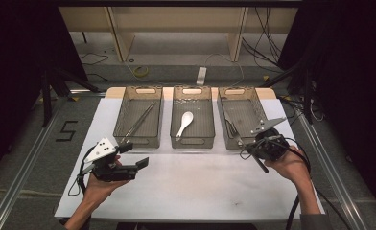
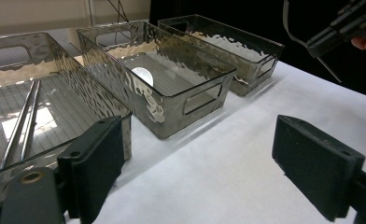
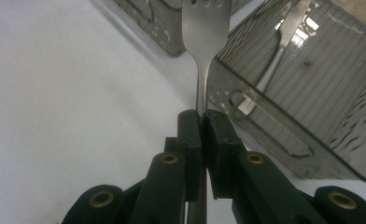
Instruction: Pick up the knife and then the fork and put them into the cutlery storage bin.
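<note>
My right gripper (image 3: pixel 202 116) is shut on the handle of a metal fork (image 3: pixel 204 28), whose tines point away over the near corner of the right bin (image 3: pixel 284 130). Another metal utensil (image 3: pixel 284 37) lies inside that bin. In the high view my right gripper (image 1: pixel 250 143) hangs at the right bin's (image 1: pixel 258 103) front edge, and the fork's handle (image 1: pixel 261 164) sticks out behind it. My left gripper (image 1: pixel 135 155) stands open with nothing between its jaws, just in front of the left bin (image 1: pixel 123 108). In its own view my left gripper (image 2: pixel 207 163) faces bare white sheet.
Three clear grey bins stand in a row on a white sheet (image 1: pixel 191 182). The left one holds two long metal sticks (image 1: pixel 140 120), the middle bin (image 1: pixel 210 110) a white spoon (image 1: pixel 185 122). Dark floor, cables and table legs lie beyond.
</note>
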A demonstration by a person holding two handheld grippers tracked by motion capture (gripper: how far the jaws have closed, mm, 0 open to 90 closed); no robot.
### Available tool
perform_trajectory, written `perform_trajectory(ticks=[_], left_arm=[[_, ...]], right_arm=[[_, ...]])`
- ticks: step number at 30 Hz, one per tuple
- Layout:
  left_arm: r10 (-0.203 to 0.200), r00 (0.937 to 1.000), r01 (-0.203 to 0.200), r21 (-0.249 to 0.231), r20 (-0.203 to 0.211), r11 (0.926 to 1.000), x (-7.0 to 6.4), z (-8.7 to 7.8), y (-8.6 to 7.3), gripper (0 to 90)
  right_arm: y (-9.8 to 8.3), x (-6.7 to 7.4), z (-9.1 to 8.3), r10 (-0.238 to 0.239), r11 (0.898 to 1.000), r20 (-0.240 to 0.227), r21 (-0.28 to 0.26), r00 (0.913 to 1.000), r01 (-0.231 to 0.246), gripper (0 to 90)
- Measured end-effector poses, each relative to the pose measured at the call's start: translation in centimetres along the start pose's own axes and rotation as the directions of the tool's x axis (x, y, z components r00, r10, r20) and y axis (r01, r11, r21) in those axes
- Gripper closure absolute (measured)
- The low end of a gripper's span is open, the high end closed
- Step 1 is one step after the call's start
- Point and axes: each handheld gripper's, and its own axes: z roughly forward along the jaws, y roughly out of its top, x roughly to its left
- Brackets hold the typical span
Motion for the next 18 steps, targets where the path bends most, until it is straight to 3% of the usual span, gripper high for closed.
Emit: perform_trajectory(ticks=[11,18], left_arm=[[0.000,1.0000,0.000,-0.001,0.001,1.0000,0.0,0.0,0.0,16.2],[0.000,1.0000,0.000,-0.001,0.000,1.0000,0.0,0.0,0.0,16.2]], right_arm=[[3.0,-2.8,-0.2,0.073,0.995,0.012,-0.067,0.9973,-0.072,85.5],[4.5,-4.8,-0.2,0.124,0.986,-0.002,-0.111,0.9923,-0.124,85.5]])
